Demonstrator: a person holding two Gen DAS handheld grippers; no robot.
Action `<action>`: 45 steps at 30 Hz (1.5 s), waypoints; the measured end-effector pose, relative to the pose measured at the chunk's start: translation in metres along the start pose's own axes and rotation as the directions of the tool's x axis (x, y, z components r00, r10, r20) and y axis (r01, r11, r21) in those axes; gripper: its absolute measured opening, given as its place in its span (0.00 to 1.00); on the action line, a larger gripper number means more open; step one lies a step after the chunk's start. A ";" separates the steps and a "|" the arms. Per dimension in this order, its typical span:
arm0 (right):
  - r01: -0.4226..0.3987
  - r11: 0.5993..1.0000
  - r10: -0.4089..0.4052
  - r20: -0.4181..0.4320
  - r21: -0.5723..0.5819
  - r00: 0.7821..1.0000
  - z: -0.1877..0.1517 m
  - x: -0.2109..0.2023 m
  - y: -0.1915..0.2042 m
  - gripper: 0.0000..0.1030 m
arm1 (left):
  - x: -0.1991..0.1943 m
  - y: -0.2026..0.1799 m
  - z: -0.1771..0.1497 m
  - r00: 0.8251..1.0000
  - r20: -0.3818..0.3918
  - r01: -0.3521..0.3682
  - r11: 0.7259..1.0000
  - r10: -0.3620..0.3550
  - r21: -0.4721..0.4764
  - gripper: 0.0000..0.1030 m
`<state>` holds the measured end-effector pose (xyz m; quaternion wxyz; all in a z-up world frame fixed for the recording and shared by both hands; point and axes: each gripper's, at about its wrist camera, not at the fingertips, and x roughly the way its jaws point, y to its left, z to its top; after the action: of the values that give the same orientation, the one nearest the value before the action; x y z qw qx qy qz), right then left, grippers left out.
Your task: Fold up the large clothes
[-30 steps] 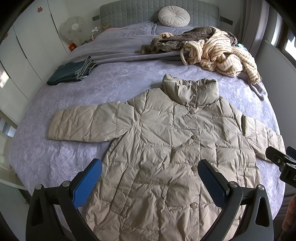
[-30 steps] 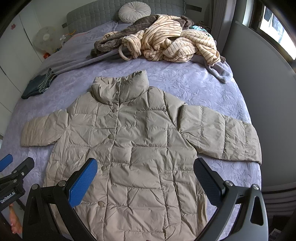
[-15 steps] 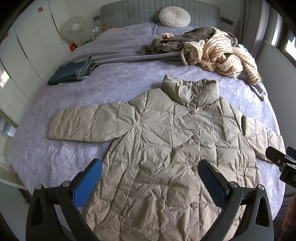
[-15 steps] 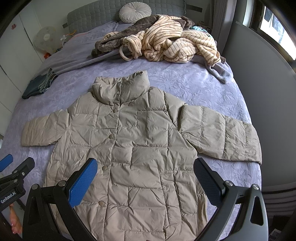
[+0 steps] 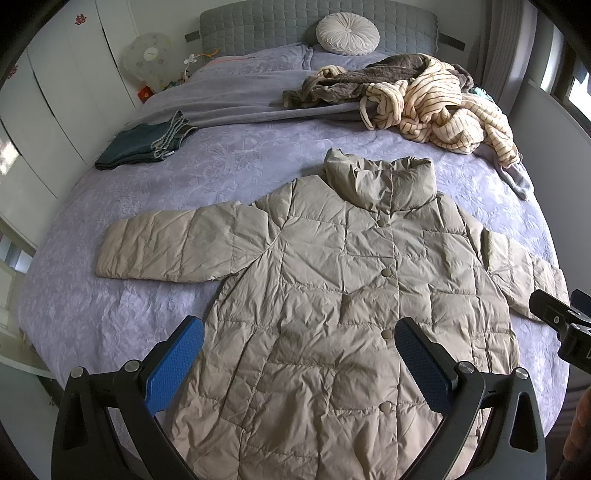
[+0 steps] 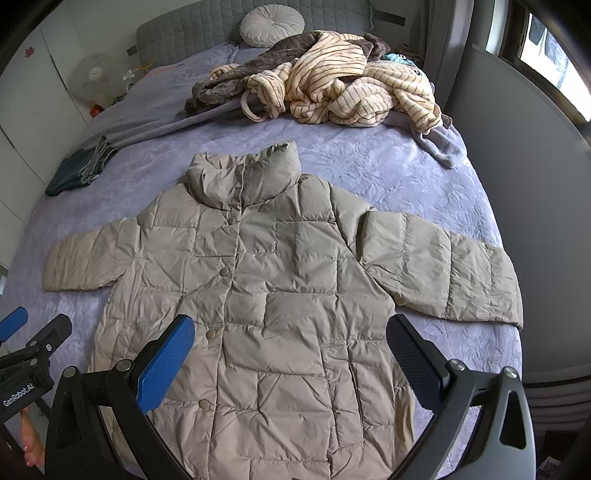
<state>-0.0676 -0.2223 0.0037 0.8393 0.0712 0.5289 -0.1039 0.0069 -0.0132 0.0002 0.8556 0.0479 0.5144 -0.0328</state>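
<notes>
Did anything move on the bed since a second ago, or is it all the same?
Nothing visibly changed. The puffy coat still lies flat and buttoned on the bed with both sleeves spread out. The left hand-held gripper and the right hand-held gripper both stay open above its lower half, touching nothing. The pile of striped clothes and the folded jeans are where they were.

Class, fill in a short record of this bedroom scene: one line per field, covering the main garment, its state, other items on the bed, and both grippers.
main garment: beige quilted coat
state: spread flat, buttoned, sleeves out sideways, unfolded
surface: purple bedspread
other items: striped robe heap, folded dark clothes, round cushion
left gripper: open, above the coat, holding nothing
right gripper: open, above the coat, holding nothing
</notes>
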 end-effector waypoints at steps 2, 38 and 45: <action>0.000 1.000 0.000 -0.001 0.001 1.000 -0.001 -0.001 0.000 1.00 | 0.000 0.000 0.000 1.000 -0.001 0.000 1.000 0.000 0.000 1.00; -0.009 1.000 0.011 -0.086 0.022 0.996 -0.006 0.019 0.027 1.00 | 0.038 0.059 -0.006 0.989 -0.085 0.116 0.991 -0.122 -0.066 1.00; -0.095 0.993 0.102 -0.102 0.074 0.990 -0.012 0.053 0.072 1.00 | 0.110 0.152 -0.002 0.982 -0.116 0.124 0.970 -0.151 -0.211 1.00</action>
<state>-0.0378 -0.1553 -0.0484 0.8114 0.1314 0.5644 -0.0764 0.0733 0.1376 -0.0905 0.8161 -0.0734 0.5721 -0.0364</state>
